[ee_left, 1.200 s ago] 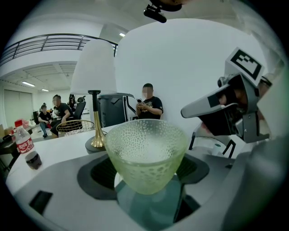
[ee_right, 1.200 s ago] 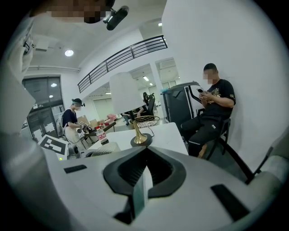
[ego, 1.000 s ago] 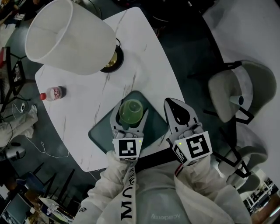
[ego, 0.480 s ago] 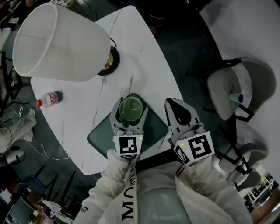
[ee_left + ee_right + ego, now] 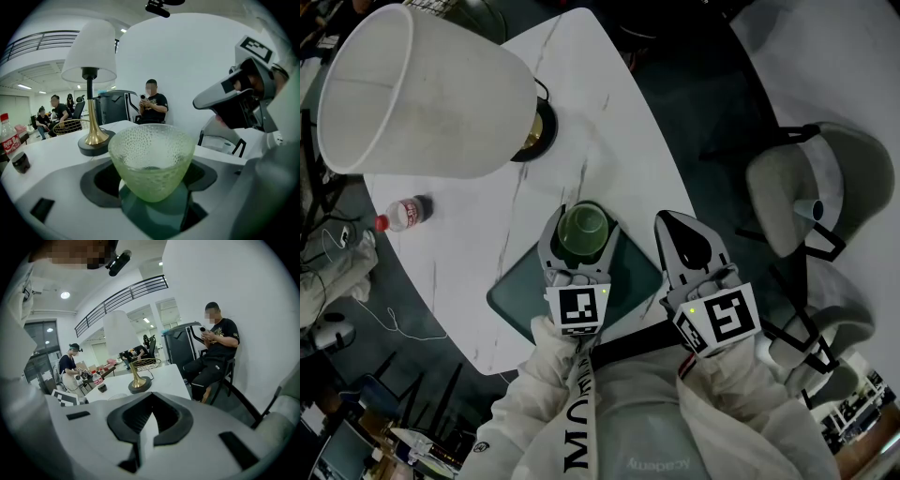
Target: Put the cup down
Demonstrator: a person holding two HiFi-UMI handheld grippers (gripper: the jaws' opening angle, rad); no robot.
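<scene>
- The left tongs (image 5: 581,225) are clenched on a green pebbled glass cup (image 5: 152,158), one jaw on either side of its wall.
- The cup stands upright with its mouth open to the top. It looks empty.
- In the head view the cup is above a dark teal mat (image 5: 520,292) that lies at the near edge of the white marbled bench (image 5: 609,141). Whether its foot touches the mat cannot be told.
- The right tongs (image 5: 673,225) are clenched shut with nothing between the jaws. They hang just beside the left ones, by the mat's right corner.
- A lamp (image 5: 422,94) with a white shade and a brass foot stands at the far side of the bench, well apart from the cup.
- A small bottle (image 5: 405,214) with a red label lies on its side near the bench's left edge.
- A pale chair (image 5: 806,187) stands off to the right.
</scene>
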